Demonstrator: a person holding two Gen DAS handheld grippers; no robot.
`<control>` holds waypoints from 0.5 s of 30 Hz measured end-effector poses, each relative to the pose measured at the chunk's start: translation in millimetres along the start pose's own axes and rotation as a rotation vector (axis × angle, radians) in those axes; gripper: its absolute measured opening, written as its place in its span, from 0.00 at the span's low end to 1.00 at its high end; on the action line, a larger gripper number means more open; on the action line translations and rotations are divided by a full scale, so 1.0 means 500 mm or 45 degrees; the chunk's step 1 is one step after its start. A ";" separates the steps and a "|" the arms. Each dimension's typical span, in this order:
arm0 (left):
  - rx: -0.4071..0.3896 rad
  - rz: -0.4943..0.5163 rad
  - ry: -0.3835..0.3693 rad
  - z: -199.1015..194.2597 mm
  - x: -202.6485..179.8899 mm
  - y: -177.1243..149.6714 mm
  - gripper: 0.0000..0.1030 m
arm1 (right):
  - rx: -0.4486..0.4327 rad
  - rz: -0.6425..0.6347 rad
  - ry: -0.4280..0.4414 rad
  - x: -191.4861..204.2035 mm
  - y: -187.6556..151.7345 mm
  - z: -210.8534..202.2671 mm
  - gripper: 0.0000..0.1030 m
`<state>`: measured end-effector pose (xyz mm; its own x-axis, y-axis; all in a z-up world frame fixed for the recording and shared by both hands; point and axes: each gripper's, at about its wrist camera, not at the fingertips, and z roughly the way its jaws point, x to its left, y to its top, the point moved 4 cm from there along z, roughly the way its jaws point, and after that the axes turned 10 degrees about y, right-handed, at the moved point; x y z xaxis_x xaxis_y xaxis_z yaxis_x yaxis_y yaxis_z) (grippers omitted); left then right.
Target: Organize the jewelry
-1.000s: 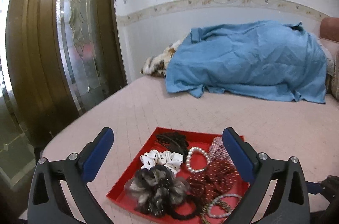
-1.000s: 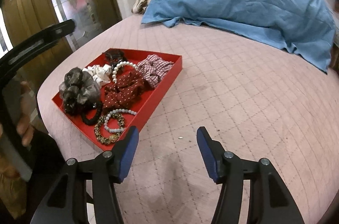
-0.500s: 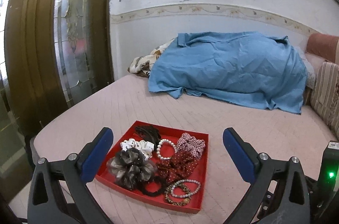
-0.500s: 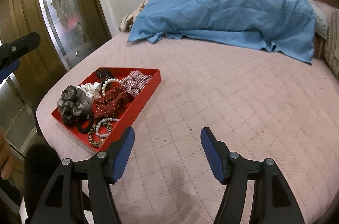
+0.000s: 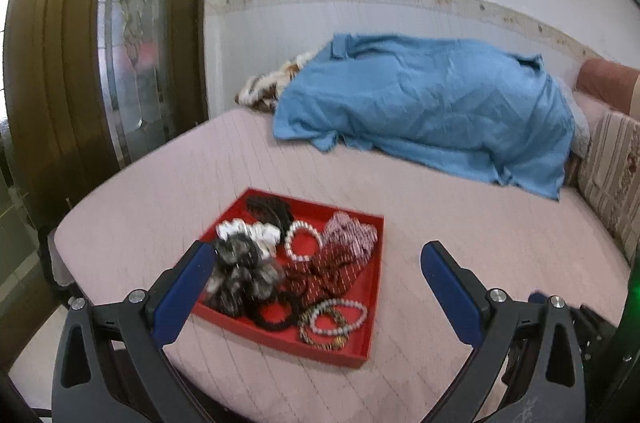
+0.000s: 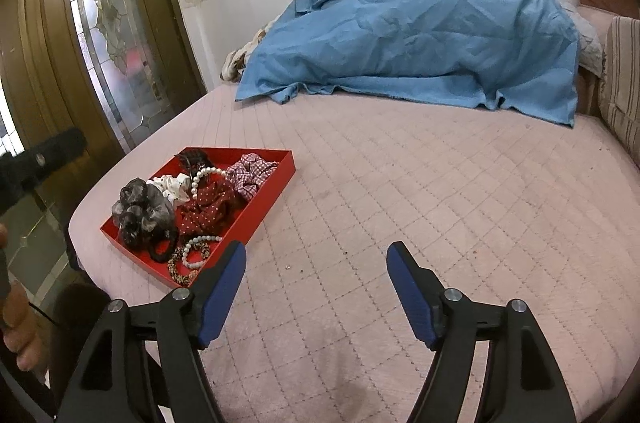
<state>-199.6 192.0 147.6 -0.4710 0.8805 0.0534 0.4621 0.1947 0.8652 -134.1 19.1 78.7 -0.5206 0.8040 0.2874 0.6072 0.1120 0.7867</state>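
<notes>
A red tray (image 5: pixel 377 251) lies near the front left corner of a pink quilted bed; it also shows in the right wrist view (image 6: pixel 276 187). It holds a grey fluffy scrunchie (image 5: pixel 240 275), a white scrunchie (image 5: pixel 256 231), a pearl bracelet (image 5: pixel 303 240), a dark red dotted scrunchie (image 5: pixel 332 271), a checked scrunchie (image 5: pixel 352 233), a black hair tie (image 5: pixel 276 315) and beaded bracelets (image 5: pixel 336 319). My left gripper (image 5: pixel 318 263) is open and empty, held just above the tray's front. My right gripper (image 6: pixel 316 263) is open and empty over bare bed, right of the tray.
A blue sheet (image 6: pixel 412 31) covers a heap at the back of the bed (image 6: pixel 420 203). A striped cushion (image 6: pixel 622 79) lies at the right. A wooden door with patterned glass (image 5: pixel 132 23) stands left. The bed's edge runs close to the tray's left side.
Both grippers have drawn back and lifted over the past second, then the left one has swung right and closer to the tray. Both stay open and empty.
</notes>
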 end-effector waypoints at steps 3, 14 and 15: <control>0.048 0.037 -0.031 0.008 -0.012 -0.013 1.00 | -0.002 -0.017 -0.005 0.004 -0.001 -0.002 0.75; 0.050 0.074 0.030 0.019 -0.018 -0.046 1.00 | -0.007 -0.023 -0.046 0.001 -0.006 -0.001 0.78; 0.045 0.076 0.039 0.020 -0.017 -0.048 1.00 | -0.002 -0.024 -0.049 0.000 -0.007 0.001 0.78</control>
<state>-199.2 184.4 121.7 -0.4643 0.8775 0.1201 0.5162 0.1578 0.8418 -135.9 19.0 75.7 -0.5083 0.8236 0.2515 0.5964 0.1261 0.7927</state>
